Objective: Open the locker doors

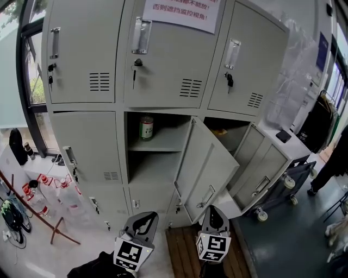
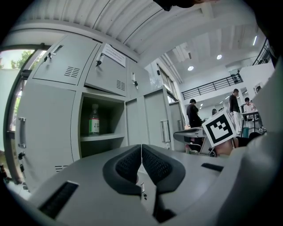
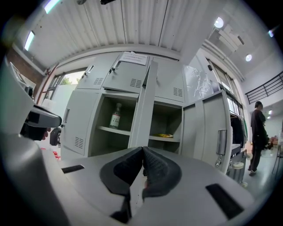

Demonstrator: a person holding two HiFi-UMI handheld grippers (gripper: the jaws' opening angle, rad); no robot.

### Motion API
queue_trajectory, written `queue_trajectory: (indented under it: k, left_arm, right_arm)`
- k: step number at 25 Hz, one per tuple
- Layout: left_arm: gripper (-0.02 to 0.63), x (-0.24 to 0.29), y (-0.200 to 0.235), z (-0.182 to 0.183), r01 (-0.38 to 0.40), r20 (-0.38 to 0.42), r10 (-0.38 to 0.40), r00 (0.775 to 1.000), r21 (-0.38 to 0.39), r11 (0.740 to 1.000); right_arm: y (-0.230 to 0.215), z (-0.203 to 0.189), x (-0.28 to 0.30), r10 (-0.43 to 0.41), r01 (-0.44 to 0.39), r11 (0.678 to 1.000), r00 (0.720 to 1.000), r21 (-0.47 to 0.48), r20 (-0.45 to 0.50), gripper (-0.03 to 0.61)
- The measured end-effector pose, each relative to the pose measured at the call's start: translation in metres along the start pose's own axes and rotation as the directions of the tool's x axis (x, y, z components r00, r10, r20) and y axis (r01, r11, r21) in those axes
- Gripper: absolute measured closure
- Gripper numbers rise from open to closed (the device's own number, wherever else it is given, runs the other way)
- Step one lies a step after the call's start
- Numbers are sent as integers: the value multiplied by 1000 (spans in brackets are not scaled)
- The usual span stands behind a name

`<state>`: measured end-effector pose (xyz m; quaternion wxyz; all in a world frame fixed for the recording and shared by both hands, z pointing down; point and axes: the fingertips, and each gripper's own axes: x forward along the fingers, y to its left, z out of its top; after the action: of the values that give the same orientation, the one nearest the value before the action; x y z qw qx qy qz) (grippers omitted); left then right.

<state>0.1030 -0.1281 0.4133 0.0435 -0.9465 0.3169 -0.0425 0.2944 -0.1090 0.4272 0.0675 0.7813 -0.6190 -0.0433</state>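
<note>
The grey locker bank [image 1: 87,70] fills the head view. Its three top doors are closed, with keys hanging in their locks. In the middle row the left door [image 1: 87,146] is closed, while the middle door [image 1: 206,168] and the right door [image 1: 263,171] stand swung out. A green-labelled bottle [image 1: 146,127] sits on the shelf of the open middle locker. Something yellow [image 3: 163,135] lies in the right one. My left gripper [image 1: 142,216] and right gripper [image 1: 213,209] hover low before the lockers, away from the doors. Both are shut on nothing, with the left gripper's pads [image 2: 128,163] meeting and the right gripper's pads [image 3: 157,167] likewise.
A paper notice [image 1: 182,13] is stuck on the top middle door. A wheeled cart [image 1: 283,187] stands right of the open doors, with a person [image 1: 334,163] beyond it. Bottles and red items [image 1: 41,190] clutter the floor at left. A wooden mat [image 1: 182,252] lies underfoot.
</note>
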Motion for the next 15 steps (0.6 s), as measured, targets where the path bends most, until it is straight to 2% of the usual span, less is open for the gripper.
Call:
queue_trajectory:
  k: [10, 15]
  left_arm:
    - [588, 12, -3, -2, 11, -2, -11, 1000, 2, 1000]
    - [588, 9, 0, -1, -5, -2, 5, 1000, 2, 1000]
  right_arm:
    - [-12, -4, 4, -18, 18, 1000, 1000, 3, 0, 561]
    - [-11, 8, -2, -2, 1, 1000, 1000, 8, 25, 561]
